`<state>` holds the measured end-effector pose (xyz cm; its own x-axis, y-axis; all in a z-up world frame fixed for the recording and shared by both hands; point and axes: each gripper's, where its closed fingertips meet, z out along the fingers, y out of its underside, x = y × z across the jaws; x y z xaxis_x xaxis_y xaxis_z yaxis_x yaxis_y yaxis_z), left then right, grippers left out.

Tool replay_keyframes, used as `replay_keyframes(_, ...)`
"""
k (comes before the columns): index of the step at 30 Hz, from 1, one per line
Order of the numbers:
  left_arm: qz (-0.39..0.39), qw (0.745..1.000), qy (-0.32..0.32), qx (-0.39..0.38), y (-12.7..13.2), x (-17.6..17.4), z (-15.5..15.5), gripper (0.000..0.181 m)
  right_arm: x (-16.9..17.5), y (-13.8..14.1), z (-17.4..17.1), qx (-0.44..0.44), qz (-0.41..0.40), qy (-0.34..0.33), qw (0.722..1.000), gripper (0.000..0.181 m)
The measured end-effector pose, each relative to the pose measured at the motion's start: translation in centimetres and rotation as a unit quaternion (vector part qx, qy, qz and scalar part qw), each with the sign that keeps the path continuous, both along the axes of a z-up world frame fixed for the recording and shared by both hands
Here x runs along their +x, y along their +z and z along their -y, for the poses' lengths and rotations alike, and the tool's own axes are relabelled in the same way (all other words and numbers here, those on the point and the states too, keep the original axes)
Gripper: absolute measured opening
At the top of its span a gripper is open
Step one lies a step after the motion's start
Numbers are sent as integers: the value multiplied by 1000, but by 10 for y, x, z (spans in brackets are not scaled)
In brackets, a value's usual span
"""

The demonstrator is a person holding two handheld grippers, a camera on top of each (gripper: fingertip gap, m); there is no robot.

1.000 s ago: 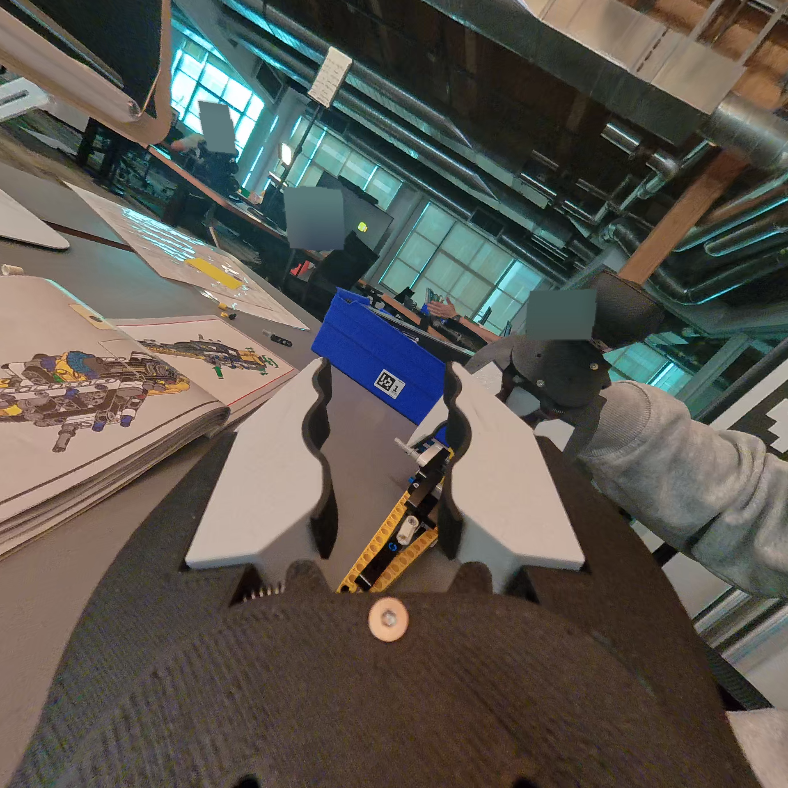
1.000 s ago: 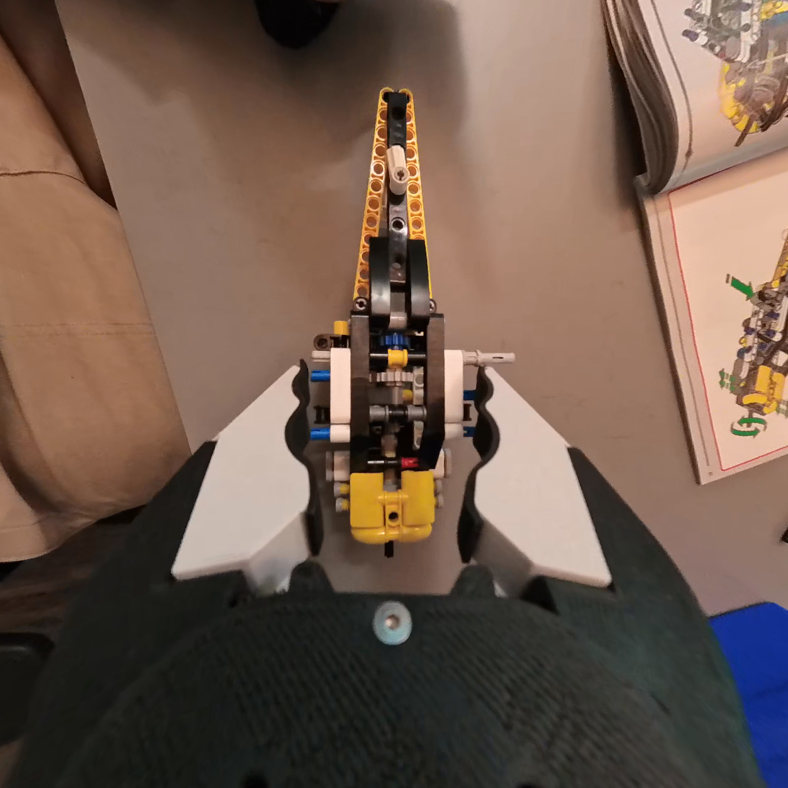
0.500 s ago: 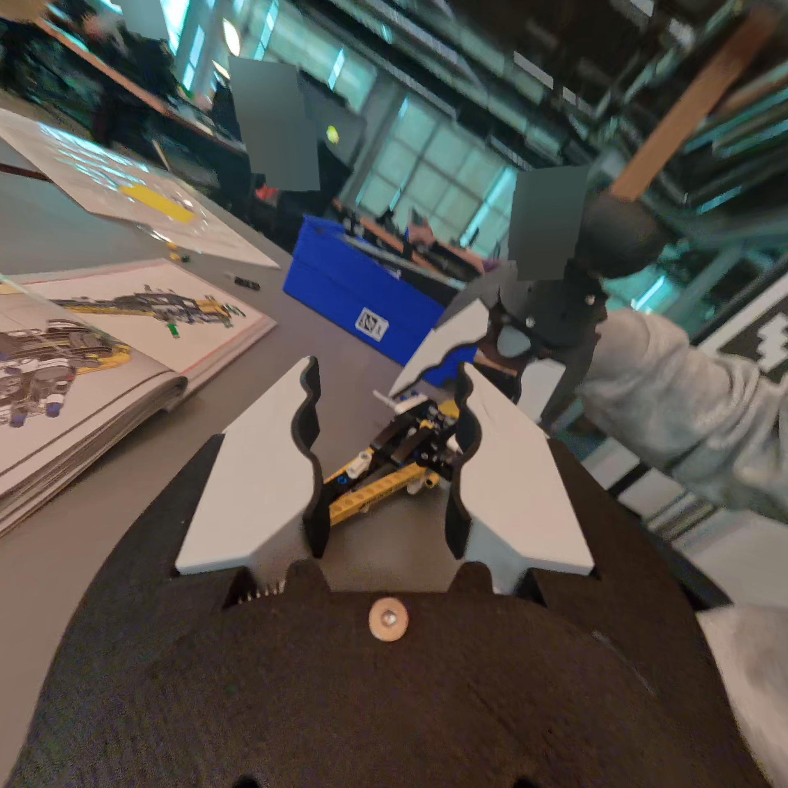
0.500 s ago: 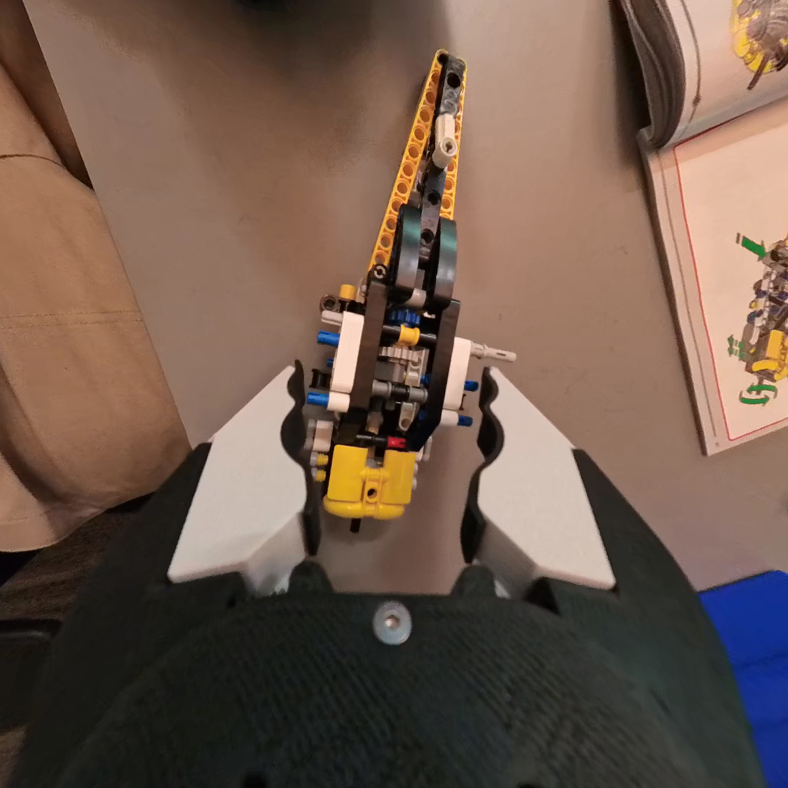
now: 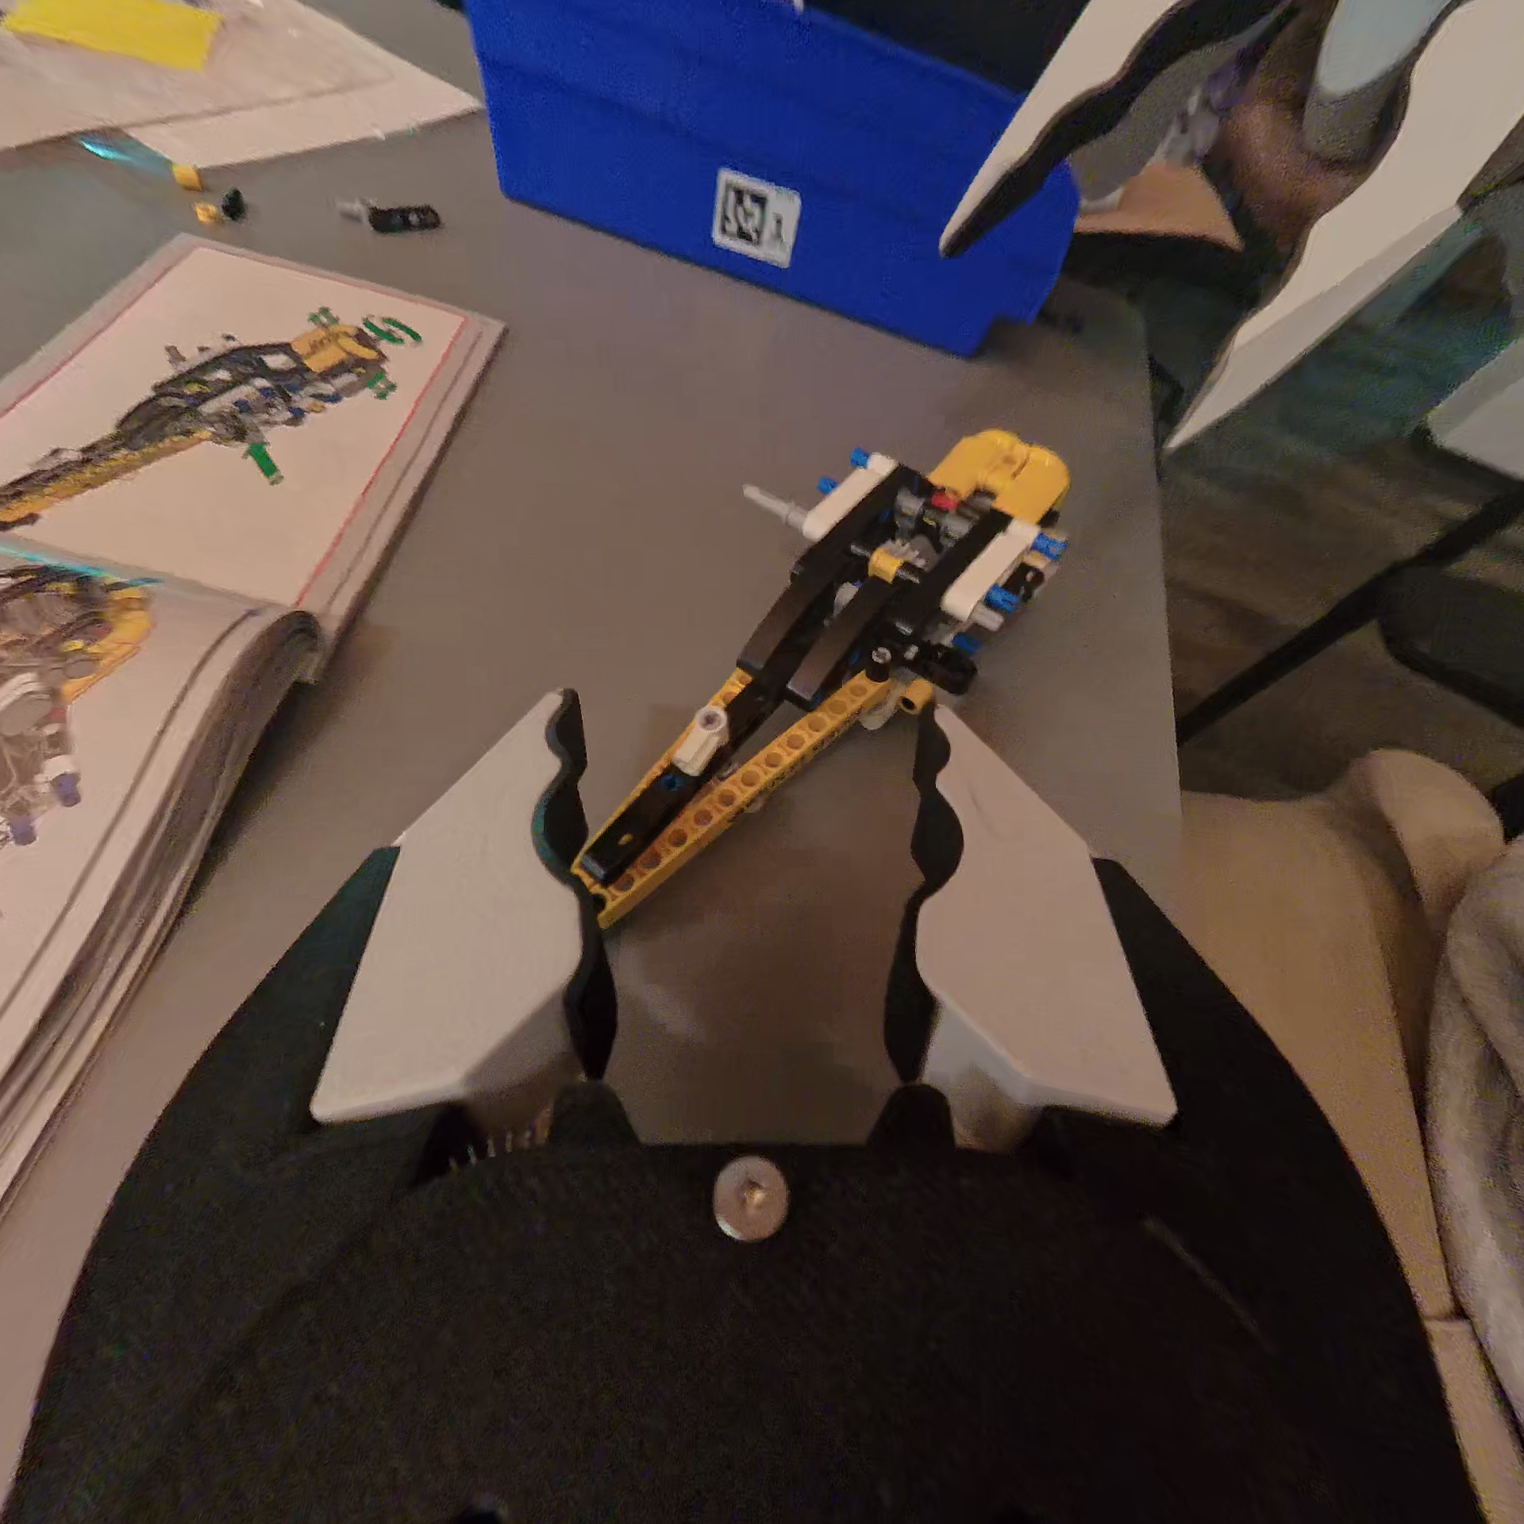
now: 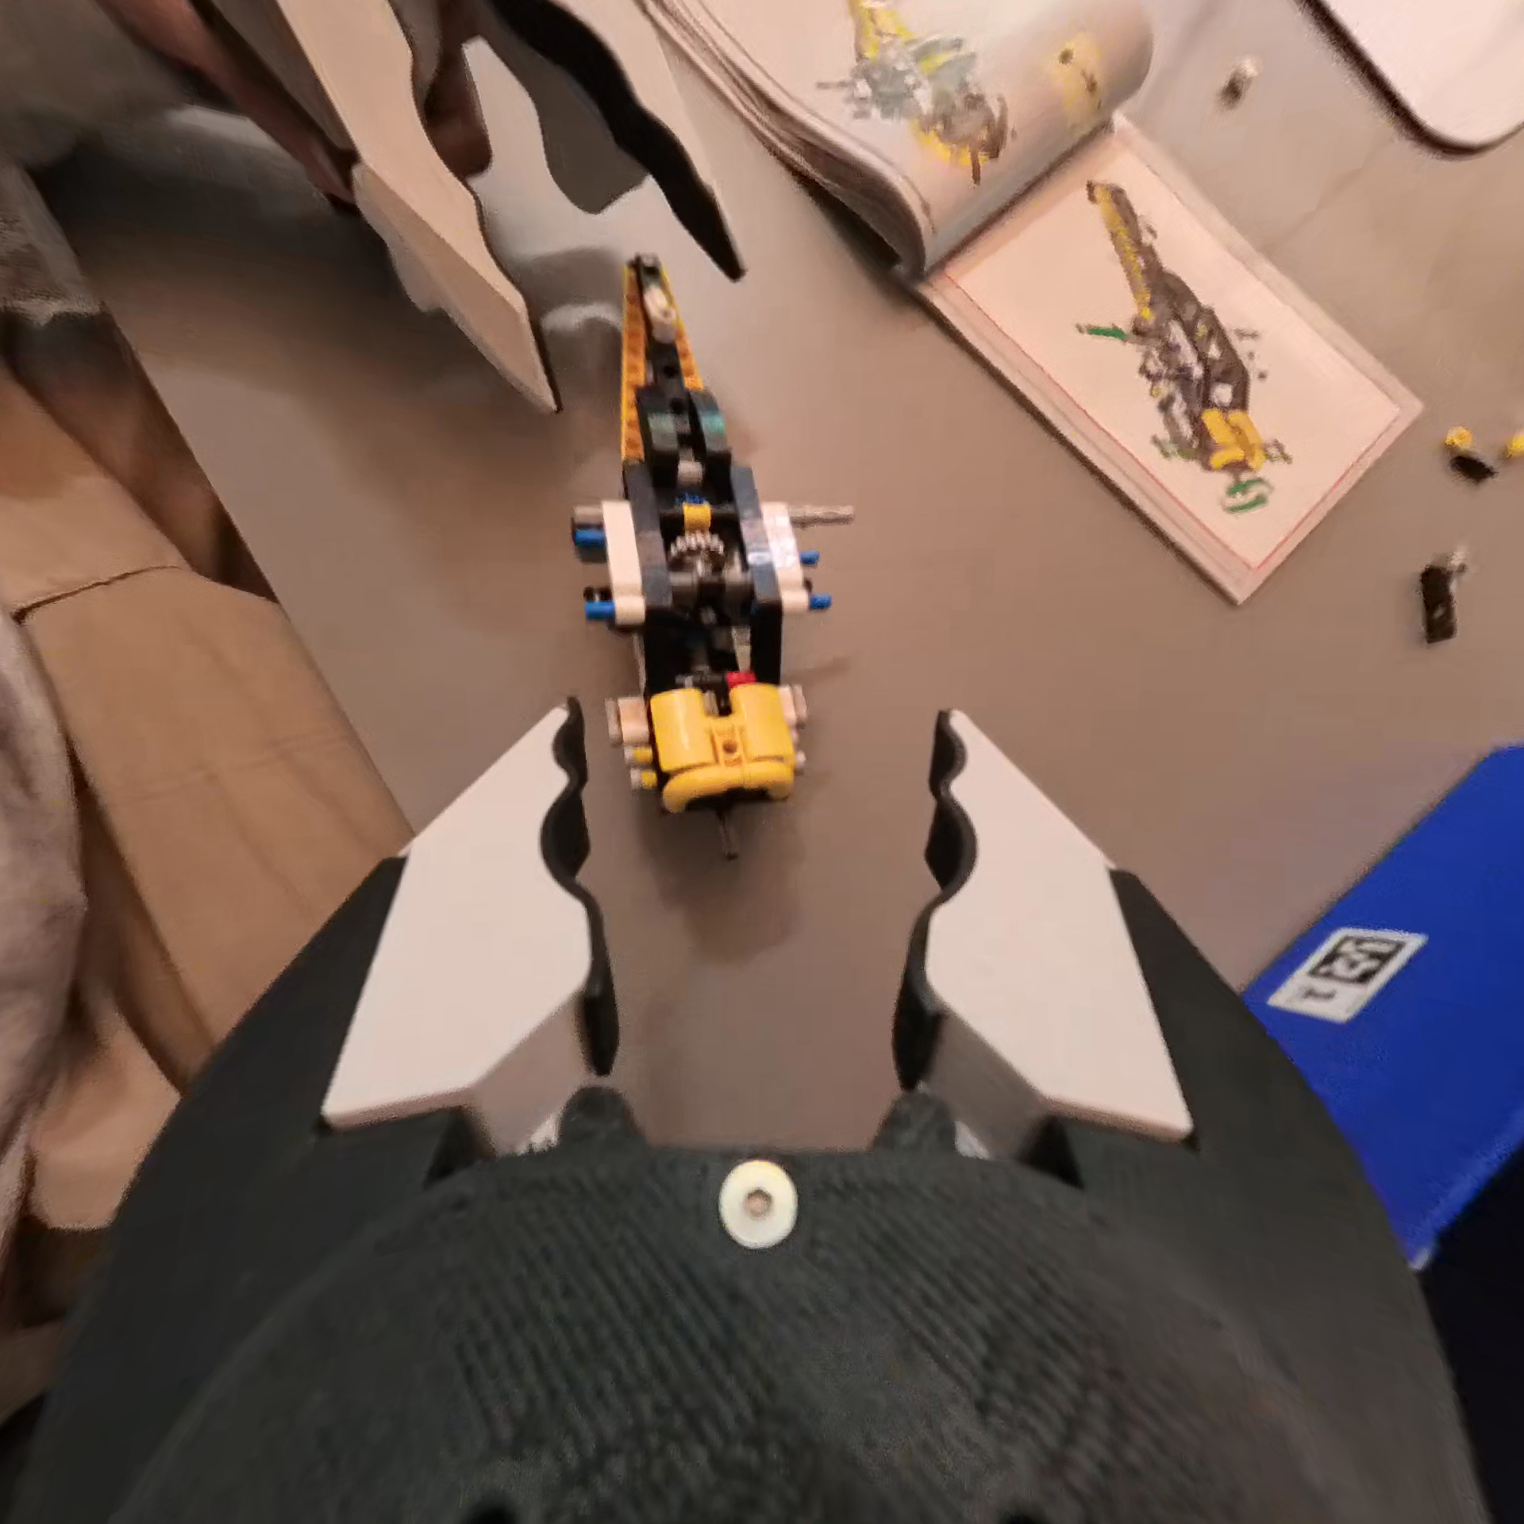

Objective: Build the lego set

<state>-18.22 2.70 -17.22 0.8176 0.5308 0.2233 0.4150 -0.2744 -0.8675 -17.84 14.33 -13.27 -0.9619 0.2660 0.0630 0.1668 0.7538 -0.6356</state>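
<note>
A partly built lego model [image 5: 866,627], with a long yellow beam, a black frame, white side pieces and a yellow end, lies on the grey table [image 5: 627,462]. My left gripper [image 5: 750,726] is open and empty, and the beam's tip lies between its fingers close to the left one. My right gripper [image 6: 754,726] is open and empty, raised just behind the model's [image 6: 701,577] yellow end. Each gripper also shows in the other's view: the right one [image 5: 1154,148] and the left one [image 6: 528,198].
An open instruction booklet [image 5: 190,511] lies left of the model, also seen in the right wrist view [image 6: 1154,330]. A blue bin [image 5: 767,157] stands behind the model. Small loose pieces [image 5: 388,216] lie near the booklet. The table edge [image 5: 1154,577] and tan fabric [image 6: 148,660] are beside the model.
My right gripper has let the model go and pulled back and up from it. My left gripper has tilted down over the table and now has the beam tip between its fingers.
</note>
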Motion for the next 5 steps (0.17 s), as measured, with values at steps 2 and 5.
replay_keyframes(2, 0, 1000, -8, -27, -5, 3, -5, 78, 8, -15, -6, -2, -2, -10, 1000, 85)
replay_keyframes(5, 0, 999, -9, -38, -7, 7, -10, 75, 17, -34, -4, -8, 10, -9, 1000, 86)
